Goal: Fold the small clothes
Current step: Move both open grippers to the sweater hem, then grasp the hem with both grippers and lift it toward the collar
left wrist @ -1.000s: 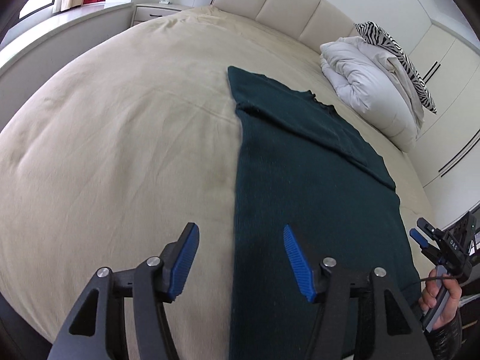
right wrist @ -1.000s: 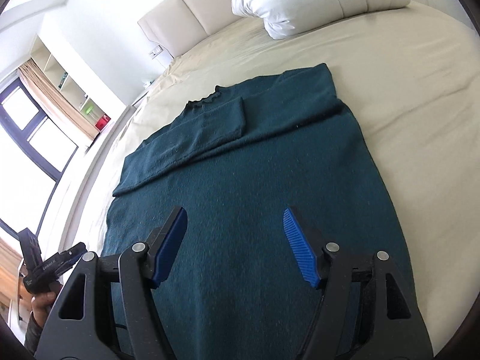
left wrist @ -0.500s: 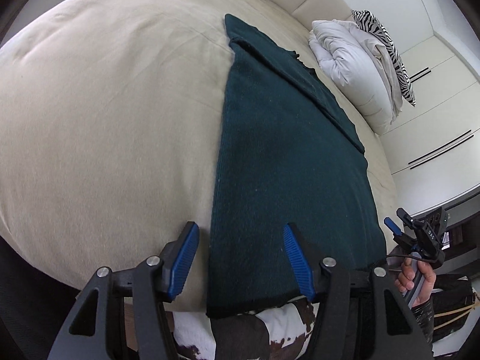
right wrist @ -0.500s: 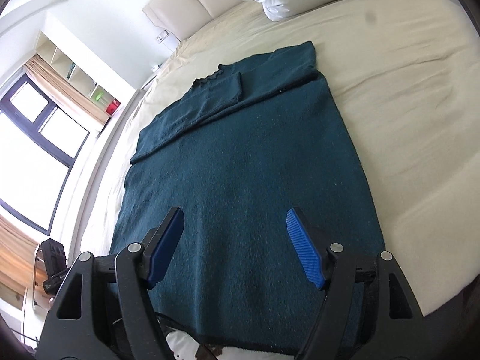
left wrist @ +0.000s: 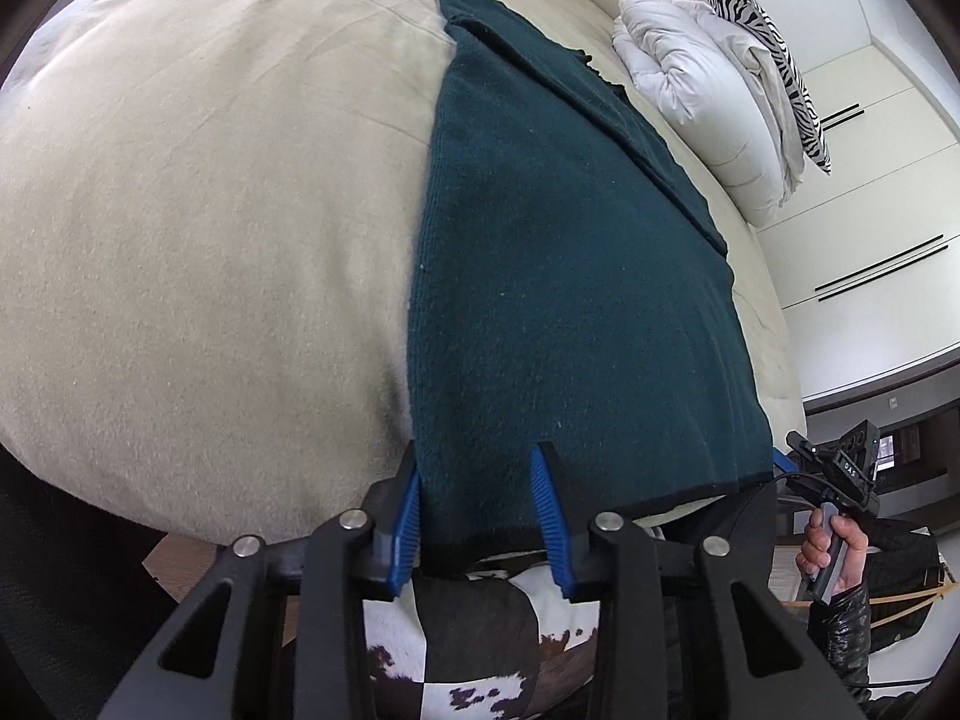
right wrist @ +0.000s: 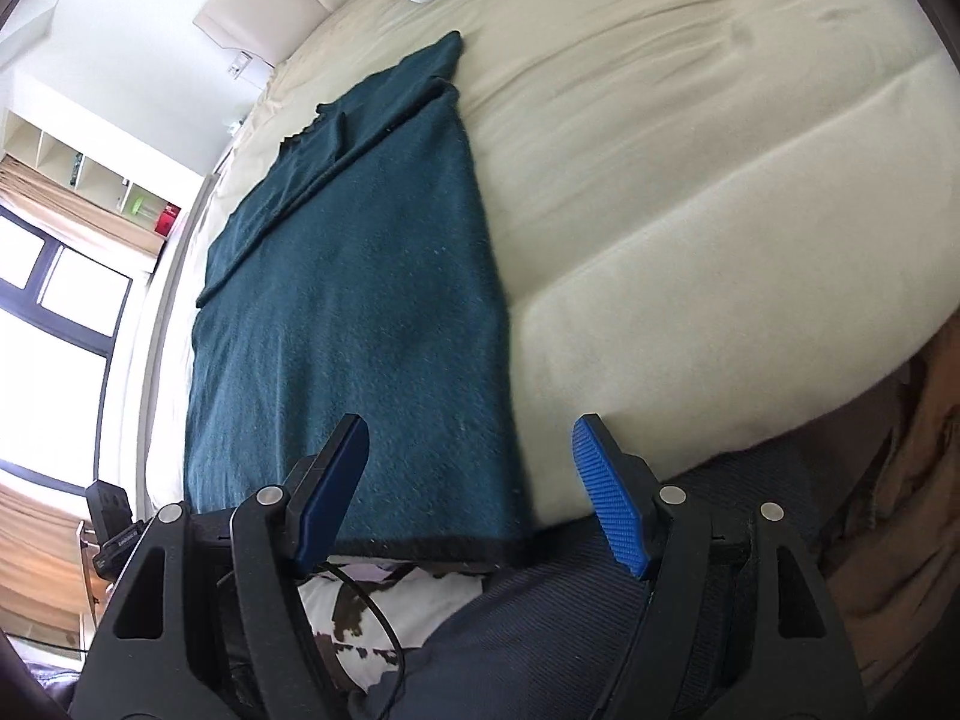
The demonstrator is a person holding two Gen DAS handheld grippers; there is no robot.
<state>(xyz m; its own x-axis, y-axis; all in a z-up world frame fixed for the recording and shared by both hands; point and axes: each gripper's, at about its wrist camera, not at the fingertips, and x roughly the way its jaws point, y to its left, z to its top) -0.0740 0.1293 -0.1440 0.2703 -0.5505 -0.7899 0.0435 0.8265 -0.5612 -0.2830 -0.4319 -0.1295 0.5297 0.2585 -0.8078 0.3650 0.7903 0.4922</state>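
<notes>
A dark green sweater [left wrist: 570, 300] lies flat on the beige bed [left wrist: 210, 210], its sleeves folded in across the chest and its black hem at the bed's near edge. My left gripper [left wrist: 477, 480] straddles the hem's left corner; its jaws are closing with flat cloth between them, the pads not pinching it. In the right wrist view the sweater [right wrist: 360, 300] runs away from my right gripper [right wrist: 472, 426], which hangs over the hem's right corner, jaws wide and closing slightly, cloth below them. A hand holds the right gripper [left wrist: 840, 468] at the far right.
A white duvet [left wrist: 702, 78] and a zebra pillow [left wrist: 774, 30] lie at the bed's head. A cowhide rug [left wrist: 480, 630] covers the floor below the bed edge. A person's dark trouser leg [right wrist: 540, 630] is under the right gripper. Windows [right wrist: 48, 300] stand to the left.
Both grippers pulled back from the sweater's middle to its hem at the bed's near edge. The left jaws narrowed around the left corner; the right gripper slid to the right corner.
</notes>
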